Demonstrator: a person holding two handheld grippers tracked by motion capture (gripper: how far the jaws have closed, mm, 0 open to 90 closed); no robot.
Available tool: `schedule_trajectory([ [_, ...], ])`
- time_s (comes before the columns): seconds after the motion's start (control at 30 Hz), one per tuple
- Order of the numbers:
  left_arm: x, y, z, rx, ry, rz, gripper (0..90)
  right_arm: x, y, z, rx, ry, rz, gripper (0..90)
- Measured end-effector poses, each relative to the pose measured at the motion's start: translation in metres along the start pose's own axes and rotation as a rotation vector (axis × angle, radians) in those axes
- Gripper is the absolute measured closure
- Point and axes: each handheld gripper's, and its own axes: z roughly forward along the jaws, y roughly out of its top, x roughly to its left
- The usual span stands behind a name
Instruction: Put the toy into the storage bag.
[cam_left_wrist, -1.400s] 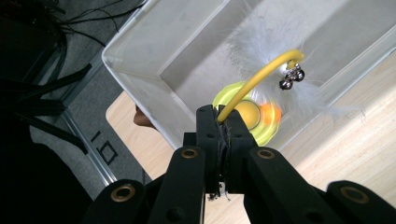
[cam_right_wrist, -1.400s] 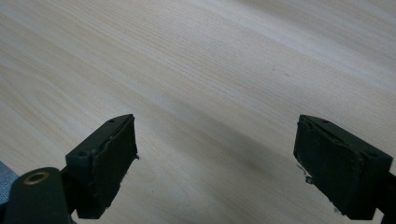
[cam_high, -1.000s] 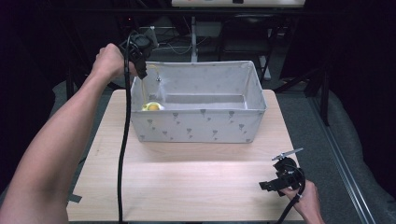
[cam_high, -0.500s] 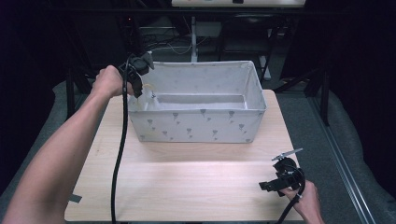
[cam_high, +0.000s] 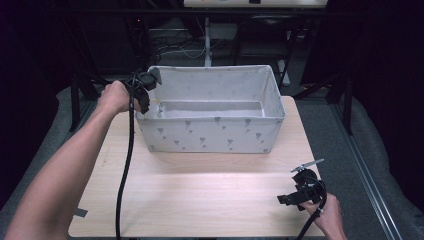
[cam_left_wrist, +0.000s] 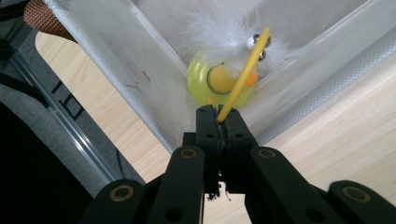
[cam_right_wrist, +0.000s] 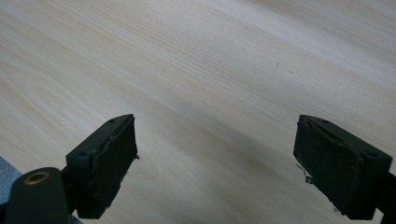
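With the left gripper (cam_left_wrist: 218, 122) clamped on the yellow stick (cam_left_wrist: 243, 74) of the feather toy (cam_left_wrist: 223, 81), lower it gently into the fabric bin's (cam_high: 210, 134) near-left corner before letting go, while the right gripper (cam_right_wrist: 215, 172) waits wide open over the table (cam_right_wrist: 196, 60).

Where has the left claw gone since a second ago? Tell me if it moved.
Yes. The left claw has dropped from above the grey bin's left rim down to that rim's corner.
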Motion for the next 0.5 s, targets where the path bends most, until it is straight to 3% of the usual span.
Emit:
schedule_trajectory([
  [0.07, 0.000, -0.001, -0.001, -0.007, 0.001, -0.004, 81.8, 0.000, 0.000, 0.000, -0.002, 0.000, 0.001, 12.8],
  [0.17, -0.004, -0.007, -0.014, -0.062, 0.031, 0.037, 74.0, -0.001, 0.000, 0.000, 0.001, -0.002, -0.004, 12.8],
  [0.23, -0.006, -0.009, -0.017, -0.068, 0.035, 0.042, 65.8, 0.000, 0.000, 0.000, -0.006, 0.001, 0.001, 12.8],
  [0.27, -0.007, -0.011, -0.021, -0.075, 0.037, 0.046, 65.8, 0.000, 0.000, 0.000, -0.009, 0.003, 0.002, 12.8],
  [0.4, -0.007, -0.020, -0.030, -0.096, 0.036, 0.024, 43.4, 0.000, 0.000, -0.001, 0.012, -0.010, -0.012, 12.8],
  [0.5, -0.005, -0.028, -0.036, -0.101, 0.029, 0.008, 32.5, 0.000, 0.000, 0.000, 0.002, -0.008, -0.002, 12.8],
])
